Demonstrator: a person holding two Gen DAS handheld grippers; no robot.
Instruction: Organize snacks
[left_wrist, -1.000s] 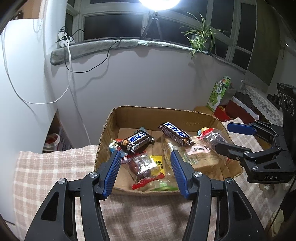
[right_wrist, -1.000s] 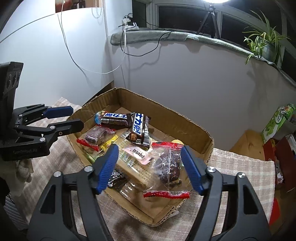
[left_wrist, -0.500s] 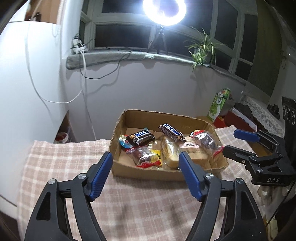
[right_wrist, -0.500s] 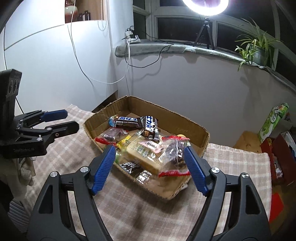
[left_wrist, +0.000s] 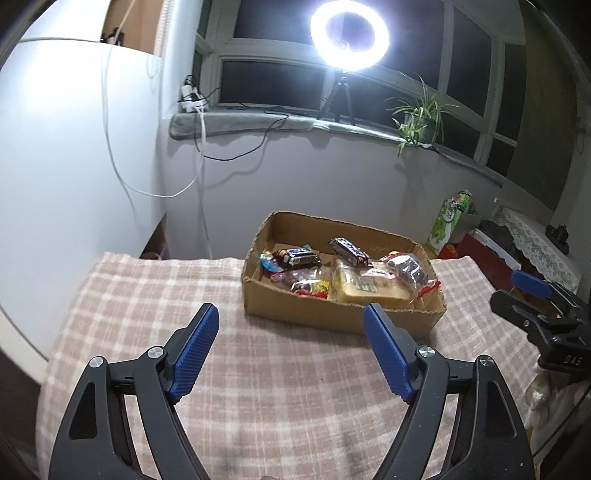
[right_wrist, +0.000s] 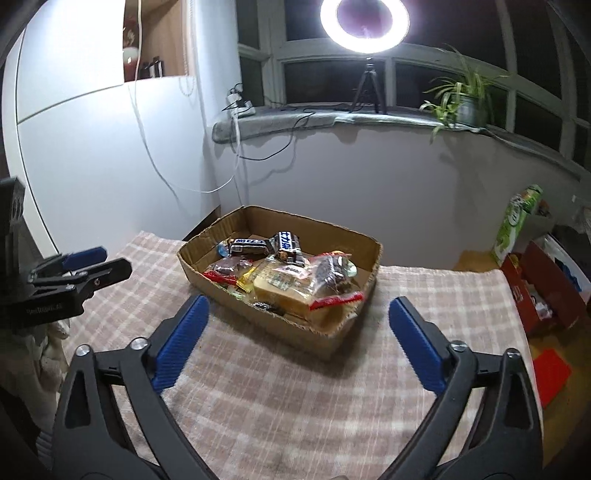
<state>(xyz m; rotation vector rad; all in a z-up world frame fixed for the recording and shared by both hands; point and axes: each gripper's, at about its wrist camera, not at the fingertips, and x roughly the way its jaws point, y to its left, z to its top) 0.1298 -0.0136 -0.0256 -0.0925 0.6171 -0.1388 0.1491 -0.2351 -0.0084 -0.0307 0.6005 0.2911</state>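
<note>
A shallow cardboard box (left_wrist: 317, 314) (right_wrist: 280, 328) stands on the checked tablecloth (left_wrist: 280, 391) and holds several wrapped snacks: two dark chocolate bars (left_wrist: 300, 256) (right_wrist: 289, 246), a yellow cake pack (left_wrist: 365, 286) (right_wrist: 284, 290) and clear bags with red seals (right_wrist: 332, 275). My left gripper (left_wrist: 290, 314) hangs over the cloth short of the box, its jaws opening with nothing between them. My right gripper (right_wrist: 297, 306) is also back from the box, jaws opening wide and empty. Each gripper shows at the other view's edge, the right gripper (left_wrist: 532, 295) and the left gripper (right_wrist: 92, 264).
A white wall and cabinet (left_wrist: 74, 166) stand to the left. On the grey sill (left_wrist: 258, 123) behind are cables, a ring light (left_wrist: 350, 35) and a plant (left_wrist: 421, 114). To the right sit a green carton (right_wrist: 517, 221) and red boxes (right_wrist: 546, 288).
Both grippers have drawn back from over the box toward the near side of the table and risen slightly. Their jaws have spread wider. The snacks stay in the box.
</note>
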